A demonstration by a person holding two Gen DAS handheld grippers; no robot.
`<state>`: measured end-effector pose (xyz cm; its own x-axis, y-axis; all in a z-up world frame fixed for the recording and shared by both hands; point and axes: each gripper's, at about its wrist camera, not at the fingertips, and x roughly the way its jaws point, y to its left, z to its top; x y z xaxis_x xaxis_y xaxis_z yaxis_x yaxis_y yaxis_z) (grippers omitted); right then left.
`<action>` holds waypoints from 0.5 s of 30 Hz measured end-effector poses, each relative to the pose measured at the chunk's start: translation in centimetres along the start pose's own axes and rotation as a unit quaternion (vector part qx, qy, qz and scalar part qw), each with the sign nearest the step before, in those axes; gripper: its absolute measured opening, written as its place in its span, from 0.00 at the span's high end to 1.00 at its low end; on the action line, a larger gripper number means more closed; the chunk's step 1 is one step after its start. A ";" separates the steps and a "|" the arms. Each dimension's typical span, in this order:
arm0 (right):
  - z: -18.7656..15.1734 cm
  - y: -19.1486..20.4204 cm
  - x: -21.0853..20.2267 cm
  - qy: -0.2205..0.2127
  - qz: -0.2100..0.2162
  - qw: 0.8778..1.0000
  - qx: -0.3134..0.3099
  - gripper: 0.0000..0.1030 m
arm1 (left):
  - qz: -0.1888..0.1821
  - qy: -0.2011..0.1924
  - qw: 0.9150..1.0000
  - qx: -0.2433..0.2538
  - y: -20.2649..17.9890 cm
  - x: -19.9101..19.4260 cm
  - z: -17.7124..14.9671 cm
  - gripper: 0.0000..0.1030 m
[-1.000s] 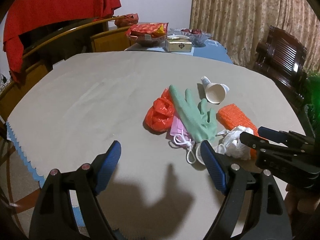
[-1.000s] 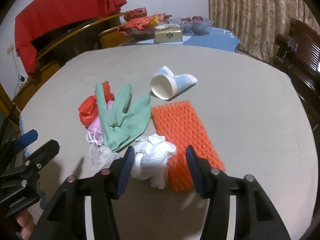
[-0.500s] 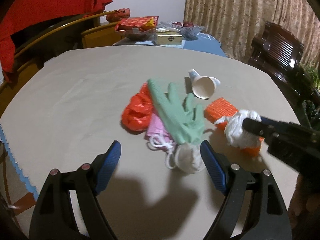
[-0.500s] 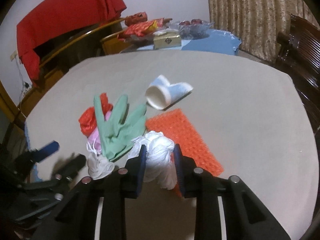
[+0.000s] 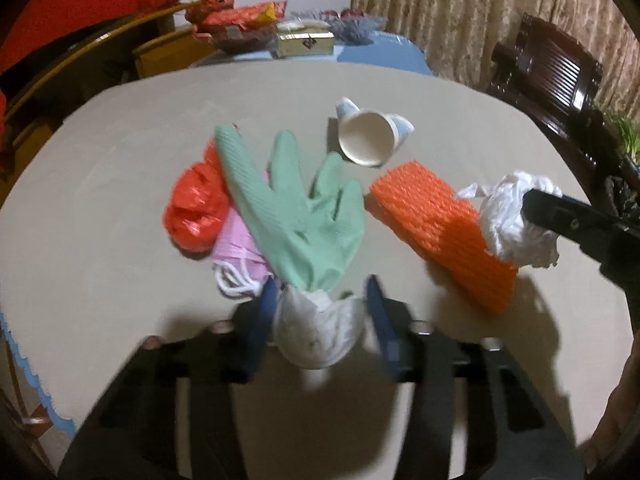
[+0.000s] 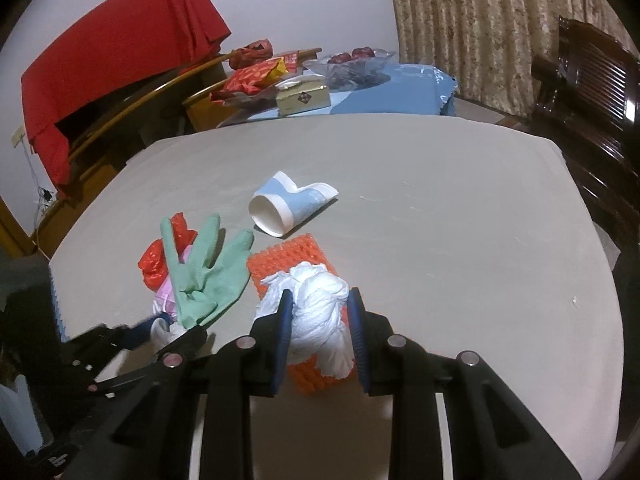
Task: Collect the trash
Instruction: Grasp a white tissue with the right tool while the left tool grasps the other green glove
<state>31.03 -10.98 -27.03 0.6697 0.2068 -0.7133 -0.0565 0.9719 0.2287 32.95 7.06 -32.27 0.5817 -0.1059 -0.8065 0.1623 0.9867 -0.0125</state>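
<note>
- The bench [image 6: 440, 208] under my grippers is a wide grey surface, and all the trash sits bunched on its near left part.
- The orange foam net [image 5: 440, 220] lies flat, to the right of the glove, partly beneath the wad I hold in my right gripper.
- The green rubber glove [image 5: 296, 216] lies spread with its fingers pointing away from me, draped over the pink mask and touching the red bag.
- The red plastic bag [image 5: 196, 212] is crumpled at the glove's left side.
- The paper cup [image 6: 280, 208] lies on its side beyond the foam net, well apart from my grippers.
- The white tissue wad [image 6: 320, 312] is pinched between the pads of my right gripper [image 6: 320, 328], held above the foam net.
- My left gripper [image 5: 320, 320] is narrowed around a white crumpled wad [image 5: 316, 332] at the glove's cuff; the view is blurred, so I cannot tell whether the pads grip it.
- The pink mask [image 5: 236, 244] peeks out from under the glove, its white loops [image 5: 232, 280] just beside my left gripper.
</note>
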 end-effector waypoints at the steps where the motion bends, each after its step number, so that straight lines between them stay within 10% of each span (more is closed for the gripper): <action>1: 0.0 -0.2 -0.1 0.000 0.000 1.000 0.001 0.73 | 0.005 -0.001 1.000 0.001 -0.1 0.0 0.0 0.66; 15: 0.6 -0.7 -2.5 -0.019 0.003 1.000 0.004 0.73 | 0.009 -0.019 1.000 -0.006 -0.7 -3.7 0.8 0.79</action>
<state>29.80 -12.21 -25.02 0.6973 0.2081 -0.6859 -0.0551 0.9696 0.2382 31.31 6.65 -28.77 0.6137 -0.0928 -0.7841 0.1416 0.9899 -0.0064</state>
